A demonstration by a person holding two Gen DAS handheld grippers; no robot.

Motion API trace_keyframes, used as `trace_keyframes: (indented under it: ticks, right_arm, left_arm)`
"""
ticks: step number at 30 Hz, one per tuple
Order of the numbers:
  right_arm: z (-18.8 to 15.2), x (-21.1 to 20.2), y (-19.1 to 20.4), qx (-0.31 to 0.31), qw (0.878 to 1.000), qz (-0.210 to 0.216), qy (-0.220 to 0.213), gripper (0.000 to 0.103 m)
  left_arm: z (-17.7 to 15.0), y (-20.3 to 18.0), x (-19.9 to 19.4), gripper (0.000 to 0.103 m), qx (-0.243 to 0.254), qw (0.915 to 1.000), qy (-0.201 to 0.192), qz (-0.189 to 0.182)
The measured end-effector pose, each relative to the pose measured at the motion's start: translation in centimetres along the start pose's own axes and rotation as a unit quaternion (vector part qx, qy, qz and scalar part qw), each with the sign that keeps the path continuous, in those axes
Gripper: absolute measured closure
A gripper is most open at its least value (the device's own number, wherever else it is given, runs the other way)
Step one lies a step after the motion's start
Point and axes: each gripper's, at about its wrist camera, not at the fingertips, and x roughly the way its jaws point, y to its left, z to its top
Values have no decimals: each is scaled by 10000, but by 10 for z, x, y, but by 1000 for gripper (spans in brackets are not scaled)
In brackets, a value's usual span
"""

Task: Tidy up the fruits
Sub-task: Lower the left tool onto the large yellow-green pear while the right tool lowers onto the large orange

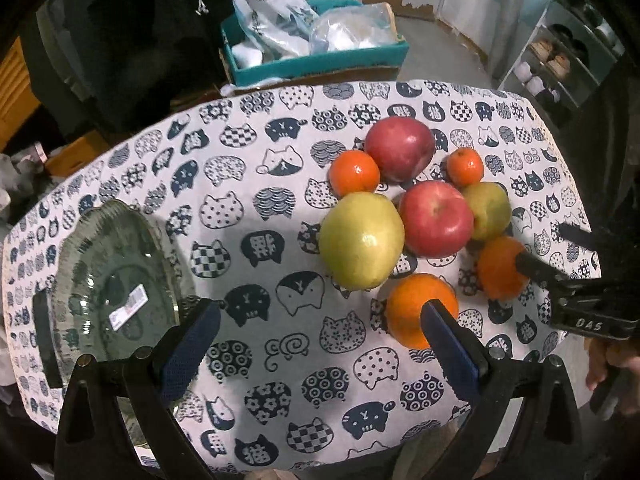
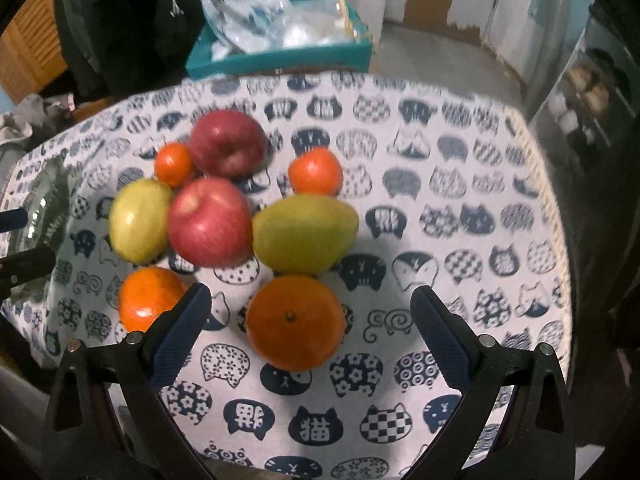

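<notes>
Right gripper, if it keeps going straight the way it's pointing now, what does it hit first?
Most likely the large orange. It lies between the open right gripper's fingers, nearest the camera, ahead of the green pear. Depth is uncertain, so the height above the tablecloth is unclear.

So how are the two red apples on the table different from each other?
The near apple sits in the middle of the pile, wedged between two green pears, while the far apple sits at the back edge beside a small tangerine. The near apple looks brighter pinkish red with pale streaks; the far apple is a darker, duller red. The near apple looks bigger, though that may just be closeness. Both are round, whole and resting on the tablecloth.
</notes>
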Motion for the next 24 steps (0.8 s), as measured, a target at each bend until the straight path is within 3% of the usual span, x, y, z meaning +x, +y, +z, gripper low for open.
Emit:
trace_keyframes:
  ticks: [6,12,17,24]
  right_arm:
    - [-8,29,3,-17,9994,13,354,4]
    - [-14,52,5,-99,9983,13,566,13]
    - [-18,67,9,-166,9974,268,653,32]
    - [-21,73,15,-175,9974,262,641,33]
  left_arm:
    - [6,-2,16,1,-20,9999,123,-26]
    - [15,-1,30,1,-140,9996,206,-124]
    - [22,-2,45,1,-195,9991,313,-205]
    - [27,-10,71,1,-133,9983,517,-225]
